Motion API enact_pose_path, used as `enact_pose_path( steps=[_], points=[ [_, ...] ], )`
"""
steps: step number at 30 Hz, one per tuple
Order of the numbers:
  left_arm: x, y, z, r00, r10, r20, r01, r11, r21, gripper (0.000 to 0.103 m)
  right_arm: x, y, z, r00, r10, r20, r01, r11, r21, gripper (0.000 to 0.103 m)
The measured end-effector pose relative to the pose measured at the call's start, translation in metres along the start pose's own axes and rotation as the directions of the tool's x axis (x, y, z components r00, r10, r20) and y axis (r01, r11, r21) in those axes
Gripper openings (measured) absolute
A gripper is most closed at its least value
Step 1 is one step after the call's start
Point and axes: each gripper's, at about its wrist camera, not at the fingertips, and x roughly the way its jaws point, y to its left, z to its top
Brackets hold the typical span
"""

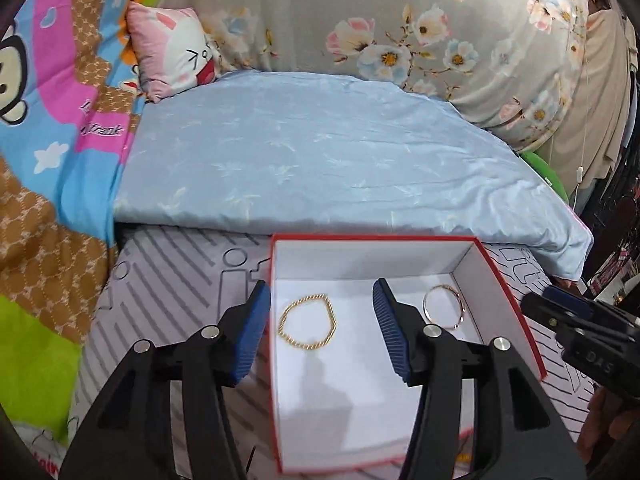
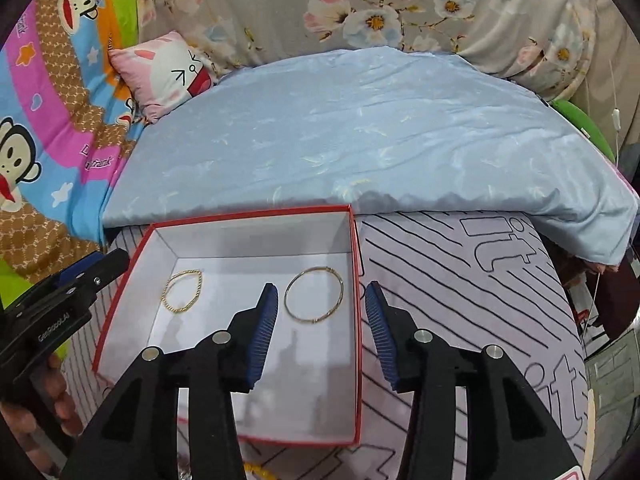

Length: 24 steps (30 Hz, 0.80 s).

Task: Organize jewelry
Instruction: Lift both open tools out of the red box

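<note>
- Left wrist view: the left claw [image 1: 322,332] hangs over a red-edged box [image 1: 508,288] with a white inside, its blue pads apart and nothing between them.
- One pad sits outside the box's left wall, the other over the box floor.
- A twisted gold chain bracelet [image 1: 307,321] lies on the box floor, seen in the gap of the claw.
- A thin gold bangle [image 1: 444,306] lies flat to its right, apart from the chain, partly hidden behind the pad.
- Right wrist view: the right claw [image 2: 322,326] also stands open and empty, straddling the box's right wall, with the bangle just ahead of its left pad.
- The box rests on a grey striped sheet [image 2: 460,280] on a bed, in front of a folded pale blue blanket [image 2: 360,128].
</note>
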Motion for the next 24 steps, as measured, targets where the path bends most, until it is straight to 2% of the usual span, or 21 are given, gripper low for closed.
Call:
enact_pose_path(
  steps=[4, 12, 20, 24],
  points=[
    [-0.038, 0.005, -0.023, 1.0, -0.002, 0.001, 0.002, 1.0, -0.014, 0.051, -0.038, 0.001, -0.036, 1.0, -0.004, 0.002, 0.004, 1.0, 0.003, 0.049],
    [-0.093, 0.002, -0.091, 0.998, 0.01, -0.065, -0.011, 1.0, -0.01, 0.052, -0.088, 0.002, -0.111, 0.999, -0.007, -0.047, 0.009, 0.999, 0.037, 0.05],
    [-0.114, 0.0, -0.154, 0.989, 0.014, -0.145, -0.018, 0.999, -0.028, 0.051, -0.105, 0.003, -0.166, 0.994, -0.003, -0.113, 0.008, 0.999, 0.044, 0.05],
    [-0.115, -0.001, -0.174, 0.982, 0.015, -0.187, -0.022, 0.999, -0.031, 0.051, -0.102, 0.006, -0.179, 0.991, 0.003, -0.133, 0.0, 1.0, 0.028, 0.05]
  ],
)
